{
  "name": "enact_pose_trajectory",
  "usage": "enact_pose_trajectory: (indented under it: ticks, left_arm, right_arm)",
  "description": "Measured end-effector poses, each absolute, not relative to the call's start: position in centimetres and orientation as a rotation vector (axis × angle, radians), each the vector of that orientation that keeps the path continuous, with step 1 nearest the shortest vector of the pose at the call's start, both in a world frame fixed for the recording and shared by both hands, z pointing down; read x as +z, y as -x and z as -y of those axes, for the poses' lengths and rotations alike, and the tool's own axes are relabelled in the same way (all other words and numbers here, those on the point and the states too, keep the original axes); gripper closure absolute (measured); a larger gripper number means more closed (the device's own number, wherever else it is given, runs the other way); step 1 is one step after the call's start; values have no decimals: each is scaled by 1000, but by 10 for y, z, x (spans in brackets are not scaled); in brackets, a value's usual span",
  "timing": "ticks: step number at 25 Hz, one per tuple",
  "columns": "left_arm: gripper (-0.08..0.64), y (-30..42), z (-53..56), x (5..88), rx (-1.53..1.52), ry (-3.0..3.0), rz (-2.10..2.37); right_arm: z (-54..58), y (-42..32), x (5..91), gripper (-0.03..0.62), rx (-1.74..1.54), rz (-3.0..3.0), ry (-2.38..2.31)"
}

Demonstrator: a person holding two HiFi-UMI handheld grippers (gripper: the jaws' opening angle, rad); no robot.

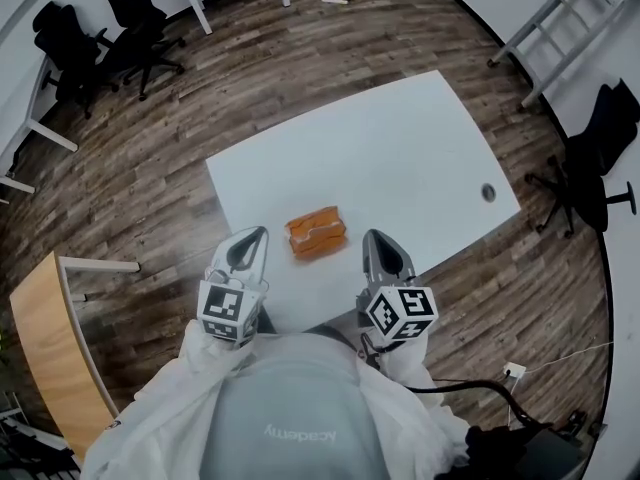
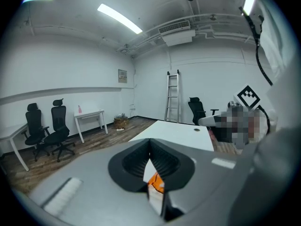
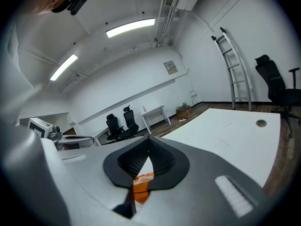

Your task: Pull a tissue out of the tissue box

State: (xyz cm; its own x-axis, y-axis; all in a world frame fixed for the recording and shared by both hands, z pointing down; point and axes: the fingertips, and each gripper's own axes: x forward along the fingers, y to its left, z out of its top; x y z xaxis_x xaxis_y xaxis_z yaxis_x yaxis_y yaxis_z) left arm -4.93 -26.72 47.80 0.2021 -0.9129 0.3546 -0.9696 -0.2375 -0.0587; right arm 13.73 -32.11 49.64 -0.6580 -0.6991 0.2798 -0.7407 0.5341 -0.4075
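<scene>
An orange tissue pack lies on the white table close to its near edge. My left gripper hovers just left of the pack, its jaws shut with nothing between them. On the pack's right, my right gripper is also shut and holds nothing. Neither touches the pack. In the left gripper view a strip of the orange pack shows below the closed left gripper. In the right gripper view the pack shows the same way under the closed right gripper. No tissue sticks out that I can make out.
A round cable hole sits at the table's right end. Black office chairs stand at the far left, another chair and a ladder on the right. A wooden desk is at my left.
</scene>
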Motion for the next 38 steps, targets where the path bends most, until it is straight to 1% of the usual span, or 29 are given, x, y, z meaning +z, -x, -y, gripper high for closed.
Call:
enact_pose_trajectory:
  ticks: [4, 7, 13, 15, 16, 20, 26, 38]
  left_arm:
    - [560, 50, 274, 482, 459, -2305, 1786]
    - [560, 48, 281, 482, 437, -2313, 1770]
    - [560, 44, 282, 486, 396, -2324, 1726]
    - [560, 44, 281, 488, 383, -2323, 1715]
    - [560, 43, 281, 489, 373, -2322, 1712]
    - [560, 43, 278, 491, 347, -2316, 1706]
    - [560, 48, 274, 496, 318, -2293, 1710]
    - [560, 57, 263, 503, 273, -2228, 1748]
  right_arm:
    - [322, -130, 499, 592, 738, 2655, -1236]
    - [319, -123, 506, 592, 679, 2626, -1125]
    - [320, -109, 524, 591, 458, 2543, -880]
    - [321, -104, 529, 563, 374, 2525, -784]
    - [321, -101, 532, 562, 338, 2513, -730]
    - [316, -92, 546, 526, 179, 2442, -511]
    - [310, -80, 575, 511, -84, 2280, -236]
    - [313, -74, 633, 509, -330, 1951, 117]
